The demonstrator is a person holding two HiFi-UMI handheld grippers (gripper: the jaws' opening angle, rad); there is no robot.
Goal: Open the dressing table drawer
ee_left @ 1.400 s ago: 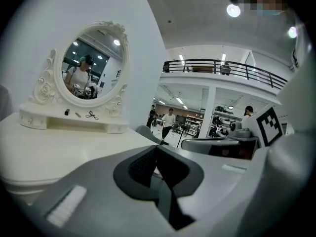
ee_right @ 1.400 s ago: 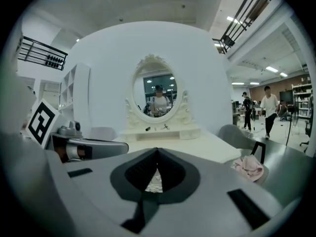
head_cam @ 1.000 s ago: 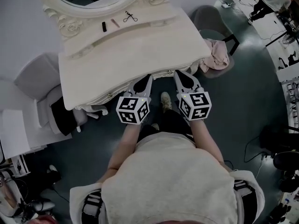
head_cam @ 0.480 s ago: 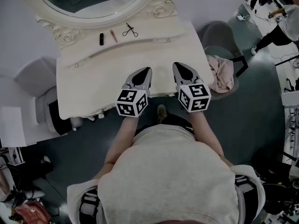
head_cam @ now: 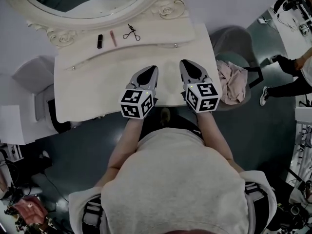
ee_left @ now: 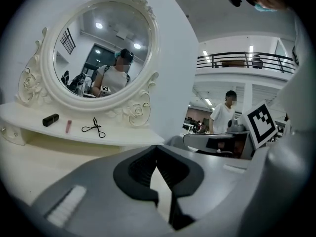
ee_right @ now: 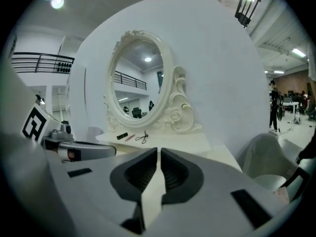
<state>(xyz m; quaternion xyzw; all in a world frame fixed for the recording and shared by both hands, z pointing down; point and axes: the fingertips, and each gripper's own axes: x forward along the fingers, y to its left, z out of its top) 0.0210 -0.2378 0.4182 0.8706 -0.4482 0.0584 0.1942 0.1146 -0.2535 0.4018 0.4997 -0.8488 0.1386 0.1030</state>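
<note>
Both grippers hung side by side over the front half of the desk (head_cam: 92, 89), pointing at the mirror (head_cam: 165, 8). The left gripper (head_cam: 153, 70) had its jaws together with nothing between them, and so did the right gripper (head_cam: 185, 64). The drawer sat below the desk's near edge, hidden from above by the top. On the raised shelf under the mirror lay a black tube (head_cam: 100, 41), a pink stick (head_cam: 113, 37) and a curler (head_cam: 129, 32). A pink cloth (head_cam: 232, 79) lay on a chair to the right.

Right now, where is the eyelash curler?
The eyelash curler lies on the dressing table's back shelf, head view top centre, just right of the pink tube, below the mirror frame.
</note>
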